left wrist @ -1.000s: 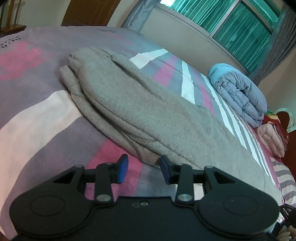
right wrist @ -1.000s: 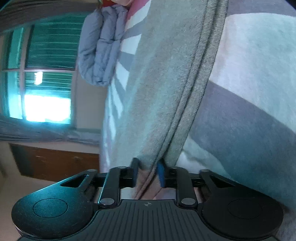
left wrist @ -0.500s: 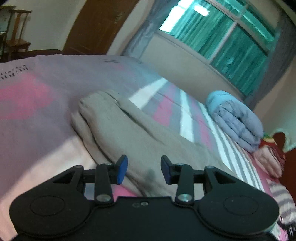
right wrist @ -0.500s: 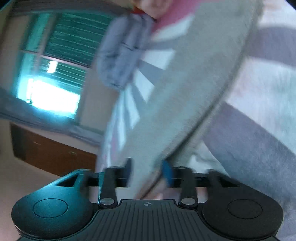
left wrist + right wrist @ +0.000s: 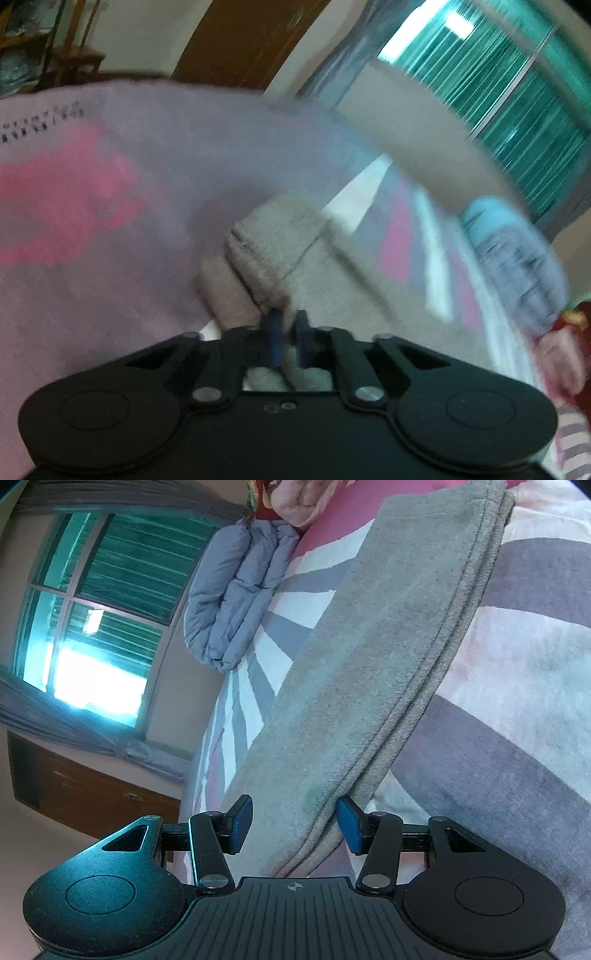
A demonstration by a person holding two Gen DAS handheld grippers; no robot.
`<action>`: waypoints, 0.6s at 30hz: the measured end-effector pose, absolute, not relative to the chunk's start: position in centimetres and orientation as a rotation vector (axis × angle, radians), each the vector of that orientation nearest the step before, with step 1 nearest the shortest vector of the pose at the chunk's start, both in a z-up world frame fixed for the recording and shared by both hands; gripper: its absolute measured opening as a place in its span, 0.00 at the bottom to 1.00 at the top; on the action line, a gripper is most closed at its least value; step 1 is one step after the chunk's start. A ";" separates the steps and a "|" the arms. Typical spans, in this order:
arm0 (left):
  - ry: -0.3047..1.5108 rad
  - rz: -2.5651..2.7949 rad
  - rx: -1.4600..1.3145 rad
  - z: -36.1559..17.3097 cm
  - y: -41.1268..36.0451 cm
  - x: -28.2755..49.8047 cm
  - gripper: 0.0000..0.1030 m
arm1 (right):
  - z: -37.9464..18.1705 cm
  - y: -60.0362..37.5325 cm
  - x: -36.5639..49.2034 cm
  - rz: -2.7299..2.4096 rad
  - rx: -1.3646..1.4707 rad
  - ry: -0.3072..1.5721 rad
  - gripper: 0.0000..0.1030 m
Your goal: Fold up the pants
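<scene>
The left tongs [image 5: 287, 332], pinched narrow on the pants [image 5: 317, 266], should lift slowly while the right tongs [image 5: 293, 823], wide around the hem, close before carrying the fold across the bed [image 5: 517, 701].

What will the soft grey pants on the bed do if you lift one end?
The grey fleece pants will probably droop, since they lie limp on the striped bedsheet. They look thick, so likely not slippery. The left gripper is pinched on them; the right gripper is open.

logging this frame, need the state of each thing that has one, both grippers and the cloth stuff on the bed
left gripper: shut on grey fleece pants
right gripper: open, pads either side of the pants' edge
grey fleece pants: folded lengthwise, flat on the bed
blue-grey puffy quilt: rolled up
</scene>
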State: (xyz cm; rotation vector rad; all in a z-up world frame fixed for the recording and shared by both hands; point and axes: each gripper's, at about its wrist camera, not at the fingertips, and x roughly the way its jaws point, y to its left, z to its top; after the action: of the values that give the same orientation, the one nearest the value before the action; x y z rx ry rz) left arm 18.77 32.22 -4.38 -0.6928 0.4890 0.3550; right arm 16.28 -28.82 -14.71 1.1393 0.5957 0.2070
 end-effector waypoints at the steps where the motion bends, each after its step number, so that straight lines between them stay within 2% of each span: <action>1: 0.451 0.350 -0.669 -4.0 31.7 17.9 0.00 | -14.7 -28.8 16.4 0.205 1.137 0.597 0.49; 2: 0.424 0.343 -0.659 -3.8 31.4 17.1 0.00 | -14.6 -28.8 16.4 0.206 1.136 0.593 0.49; 5: 0.537 0.373 -0.682 -6.5 31.8 17.5 0.00 | -14.6 -28.7 16.5 0.211 1.131 0.588 0.49; 7: 0.538 0.350 -0.727 -7.8 32.3 17.4 0.00 | -14.6 -28.8 16.6 0.213 1.134 0.591 0.49; 8: 0.531 0.352 -0.735 -7.6 32.3 17.3 0.03 | -14.6 -28.8 16.6 0.214 1.132 0.593 0.49; 10: 0.516 0.374 -0.736 -6.6 32.1 16.8 0.19 | -14.4 -29.0 16.5 0.212 1.132 0.591 0.49; 11: 0.502 0.418 -0.716 -5.8 31.7 16.3 0.34 | -14.1 -29.3 16.2 0.204 1.131 0.577 0.49; 12: 0.466 0.453 -0.679 -5.0 31.0 15.5 0.40 | -13.5 -29.8 15.6 0.193 1.124 0.547 0.49; 14: 0.414 0.425 -0.620 -3.6 29.2 14.9 0.42 | -12.2 -31.2 14.2 0.174 1.109 0.459 0.50; 15: 0.414 0.392 -0.591 -3.0 28.2 15.1 0.43 | -11.8 -32.0 13.7 0.145 1.095 0.428 0.61; 16: 0.420 0.356 -0.548 -2.6 27.0 15.7 0.43 | -11.4 -32.6 13.6 0.099 1.067 0.422 0.83; 17: 0.425 0.326 -0.508 -2.2 25.8 16.2 0.43 | -11.1 -33.3 13.7 0.044 1.029 0.427 0.90; 18: 0.427 0.291 -0.463 -2.1 24.4 16.9 0.45 | -11.0 -34.0 13.9 0.003 1.004 0.433 0.92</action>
State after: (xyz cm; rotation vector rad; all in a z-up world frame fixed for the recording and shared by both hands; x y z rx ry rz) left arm 16.88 24.40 -2.09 -0.4634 0.4271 0.2908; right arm 13.91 -34.03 -11.04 1.0044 0.4330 0.0029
